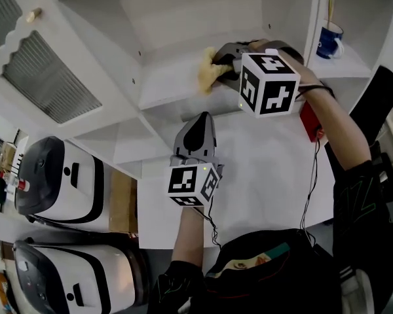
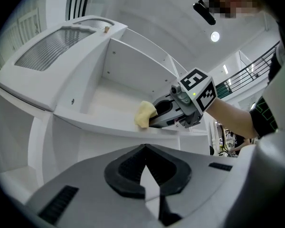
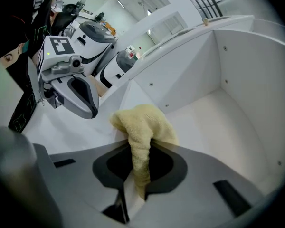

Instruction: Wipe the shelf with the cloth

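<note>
A yellow cloth [image 1: 208,70] [image 2: 144,114] [image 3: 145,127] is bunched between the jaws of my right gripper [image 1: 221,63] [image 3: 140,175], which is shut on it. The cloth presses on the white shelf board [image 1: 167,80] [image 3: 218,122] near its front edge, inside an open compartment. My left gripper [image 1: 200,120] [image 2: 145,148] hangs just below and in front of that board, shut, with nothing in its jaws and not touching the cloth. In the left gripper view, the right gripper [image 2: 154,119] lies along the shelf edge [image 2: 99,120]. The left gripper [image 3: 88,108] also shows in the right gripper view.
A blue mug [image 1: 329,41] stands in the compartment to the right. A red object [image 1: 309,120] sits behind the right forearm. Two white-and-black machines [image 1: 59,178] stand on the floor at left. Below the shelf lies a white counter [image 1: 268,175].
</note>
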Demonstrator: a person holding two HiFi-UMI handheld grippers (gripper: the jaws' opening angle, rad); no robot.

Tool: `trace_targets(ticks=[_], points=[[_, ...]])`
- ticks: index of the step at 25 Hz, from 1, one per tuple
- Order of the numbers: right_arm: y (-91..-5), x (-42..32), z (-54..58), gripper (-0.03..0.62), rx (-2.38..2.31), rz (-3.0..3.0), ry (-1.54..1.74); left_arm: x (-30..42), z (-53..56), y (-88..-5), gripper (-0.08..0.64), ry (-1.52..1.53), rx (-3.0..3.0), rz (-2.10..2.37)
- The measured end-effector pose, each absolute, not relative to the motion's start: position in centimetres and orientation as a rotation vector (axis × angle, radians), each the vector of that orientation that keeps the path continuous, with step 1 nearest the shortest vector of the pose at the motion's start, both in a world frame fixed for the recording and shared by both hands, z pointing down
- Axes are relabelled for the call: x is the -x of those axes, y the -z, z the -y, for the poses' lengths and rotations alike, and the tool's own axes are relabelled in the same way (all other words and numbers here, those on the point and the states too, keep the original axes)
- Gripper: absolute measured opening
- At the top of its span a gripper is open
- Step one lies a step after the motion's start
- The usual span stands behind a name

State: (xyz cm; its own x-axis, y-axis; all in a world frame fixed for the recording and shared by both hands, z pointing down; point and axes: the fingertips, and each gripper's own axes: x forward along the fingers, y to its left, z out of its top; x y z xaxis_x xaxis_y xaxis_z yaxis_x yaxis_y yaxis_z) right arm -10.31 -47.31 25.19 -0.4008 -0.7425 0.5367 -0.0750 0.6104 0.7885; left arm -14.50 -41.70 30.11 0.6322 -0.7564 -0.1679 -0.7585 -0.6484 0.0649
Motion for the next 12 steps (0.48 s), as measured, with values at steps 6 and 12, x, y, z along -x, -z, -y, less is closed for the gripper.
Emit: trace_targets(ticks=[6, 12], points=[[-25.3, 6.6, 46.3, 0.058, -0.772, 1.763, 0.845, 12.4, 41.3, -30.4, -0.001, -0.266, 2.850, -1.277], [-25.6, 2.1, 45.9, 0.058, -0.935, 1.549, 0.816, 11.0, 40.5, -30.4, 0.000, -0.254, 2.859, -1.261]])
